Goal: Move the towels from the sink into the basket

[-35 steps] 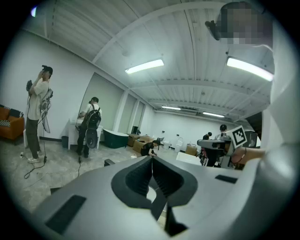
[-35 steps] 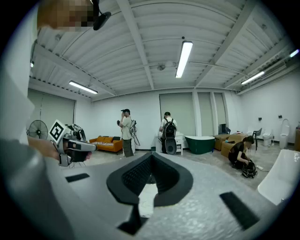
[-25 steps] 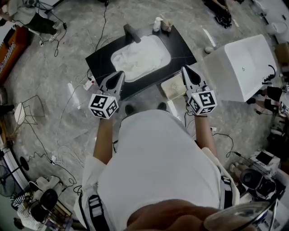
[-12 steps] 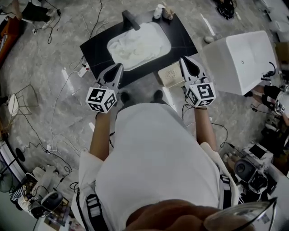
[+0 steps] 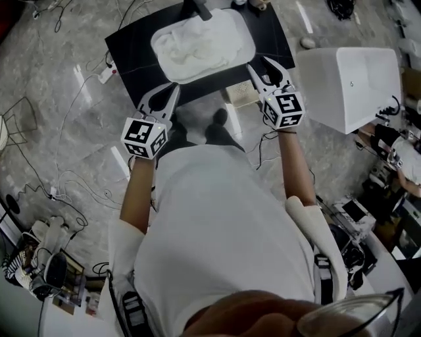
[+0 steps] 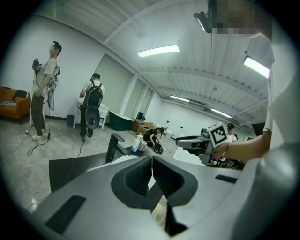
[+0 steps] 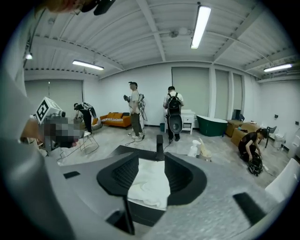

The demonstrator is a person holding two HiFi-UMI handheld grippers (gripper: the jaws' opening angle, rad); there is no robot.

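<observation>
L gripper (image 5: 172,89) lower, nr blk counter (image 5: 129,55).

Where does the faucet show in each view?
Head view: faucet at the top edge, just left of centre.
Left gripper view: faucet left of centre, a little below mid-height.
Right gripper view: faucet near centre, a little below mid-height.
Shared landmark: the black counter under it, seen in all three.
</observation>
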